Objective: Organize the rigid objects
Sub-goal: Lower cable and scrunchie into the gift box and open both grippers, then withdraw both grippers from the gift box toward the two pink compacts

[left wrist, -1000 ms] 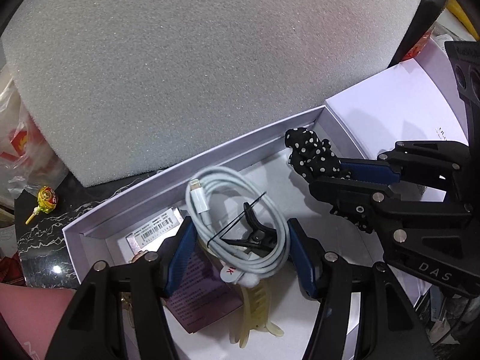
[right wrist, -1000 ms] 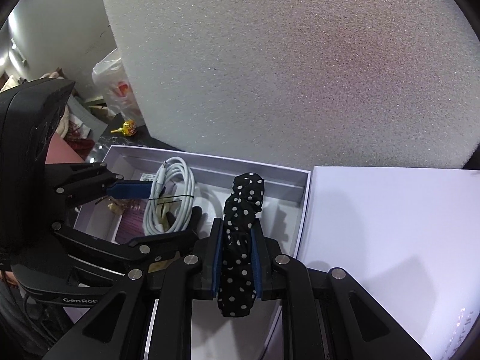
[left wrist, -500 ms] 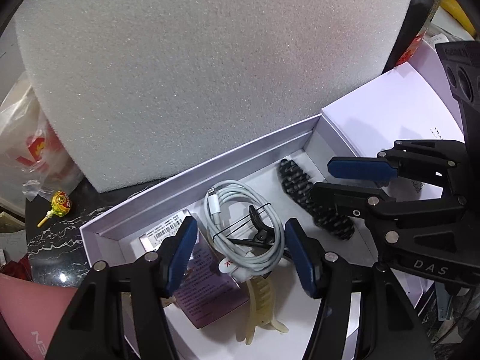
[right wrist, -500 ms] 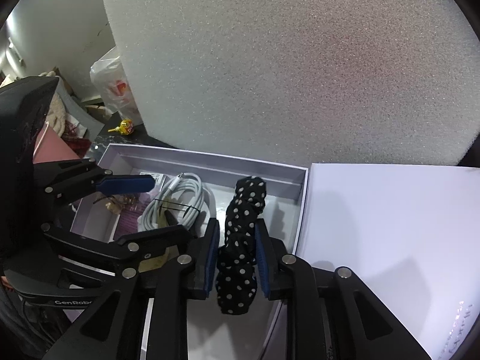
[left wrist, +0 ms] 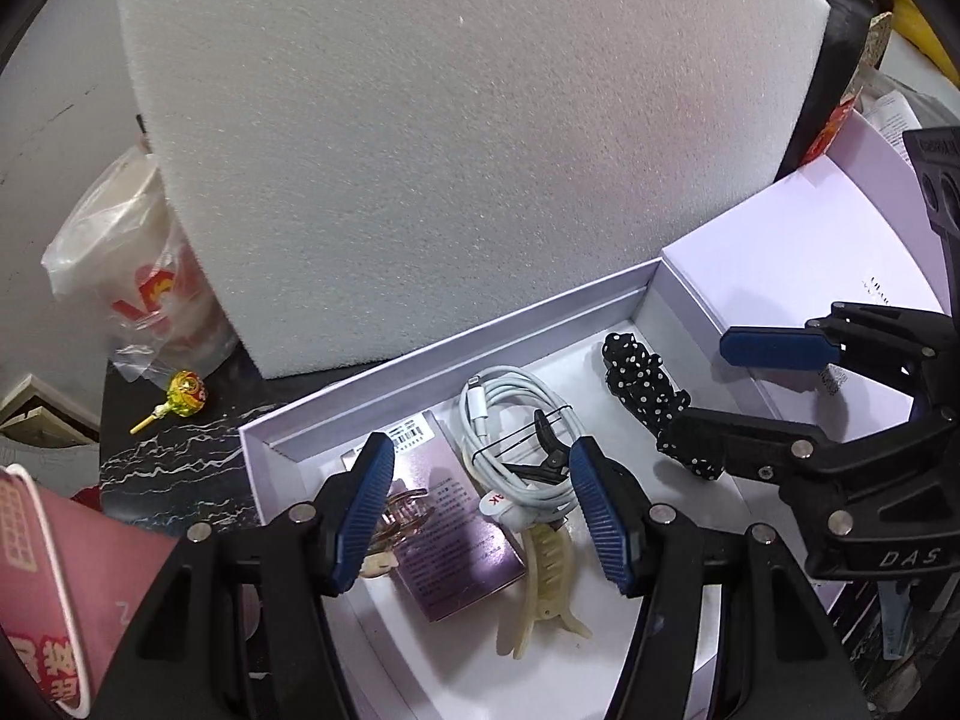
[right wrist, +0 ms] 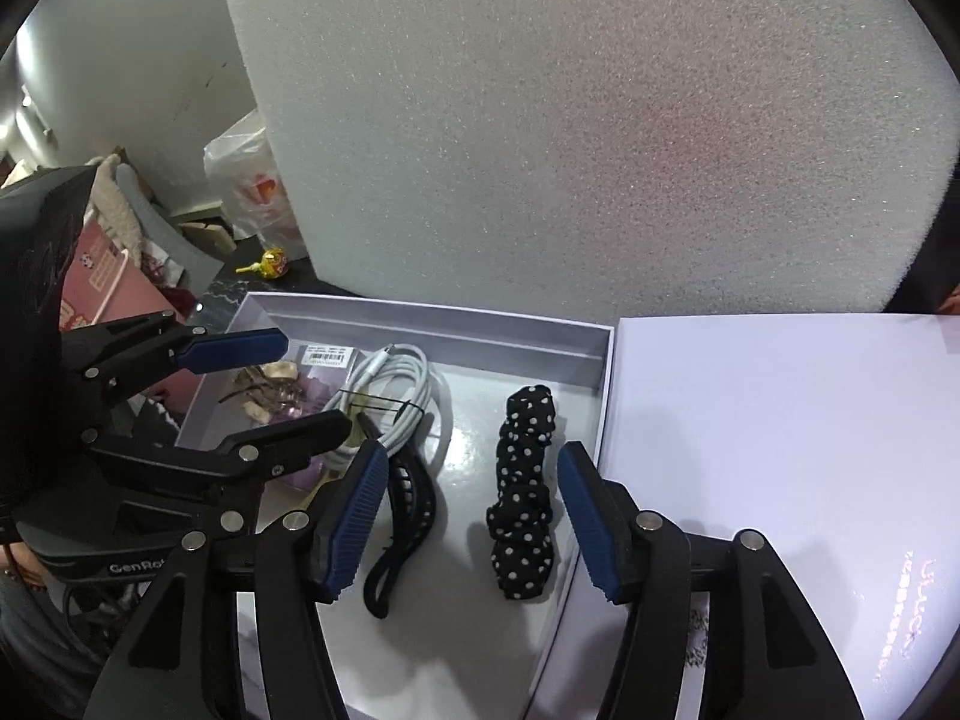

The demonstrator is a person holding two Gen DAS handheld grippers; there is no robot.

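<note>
A black polka-dot scrunchie [right wrist: 523, 498] lies on the floor of the open white box [right wrist: 432, 315] near its right wall. My right gripper [right wrist: 468, 510] hovers over it with its jaws opening, and the pads stand clear of the scrunchie on both sides. A black hair clip [right wrist: 411, 510] lies by the left finger. In the left wrist view, my left gripper [left wrist: 480, 486] is open and holds nothing. It hangs above a coiled white cable [left wrist: 516, 420], a purple packet [left wrist: 447, 540] and a cream claw clip [left wrist: 546, 588]. The scrunchie [left wrist: 636, 384] shows to the right.
A big white foam block [left wrist: 450, 150] stands right behind the box. The box lid [right wrist: 780, 450] lies against its right side. On the dark marble top to the left are a lollipop [left wrist: 180, 399], a plastic bag [left wrist: 138, 276] and a pink carton [left wrist: 48, 588].
The right gripper's jaws have spread and let go of the scrunchie, which now rests in the box. The left gripper has drawn back and up from the cable.
</note>
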